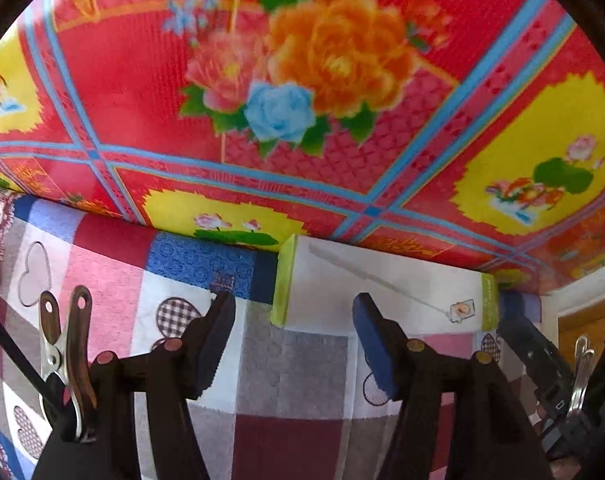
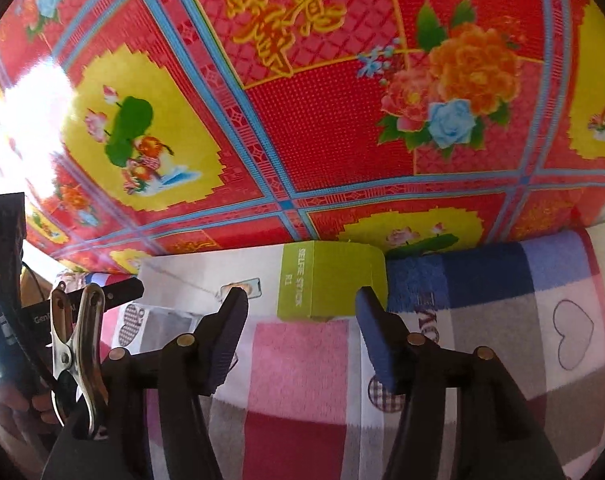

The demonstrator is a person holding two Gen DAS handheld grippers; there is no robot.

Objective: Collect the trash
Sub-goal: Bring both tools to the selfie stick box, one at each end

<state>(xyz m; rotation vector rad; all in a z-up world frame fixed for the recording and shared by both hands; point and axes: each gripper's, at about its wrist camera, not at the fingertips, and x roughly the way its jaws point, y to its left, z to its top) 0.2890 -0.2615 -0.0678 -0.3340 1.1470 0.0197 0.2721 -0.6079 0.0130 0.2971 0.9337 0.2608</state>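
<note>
- A white-and-lime selfie-stick box [image 1: 382, 292] lies on a patchwork heart-print blanket [image 1: 114, 276], pressed against the edge of a red floral mat [image 1: 342, 60] at the far side of the scene. It looks like the piece of trash to be collected.
- In the left wrist view the left gripper [image 1: 294, 344] hovers just short of the box, its pads apart and nothing between them; the box's white face sits ahead and slightly right of the gap.
- In the right wrist view the right gripper [image 2: 302, 340] lines up on the lime end panel of the same box [image 2: 326, 284], printed "SELFIE STICK". Its pads also stand apart, empty, and near the box without clearly touching it.
- The other hand's gripper shows at the edge of each view: the right one at the far right of the left wrist view, the left one at the left of the right wrist view.
- Progress, as a judgement: the collection appears to be at its opening stage. The box is untouched on the blanket and neither gripper has closed on it.
- Still to do: close on the box, lift it clear of the mat's edge and carry it off. No bin or bag is visible in either view, so where it goes cannot be told.
- No other trash shows in these pictures.
</note>
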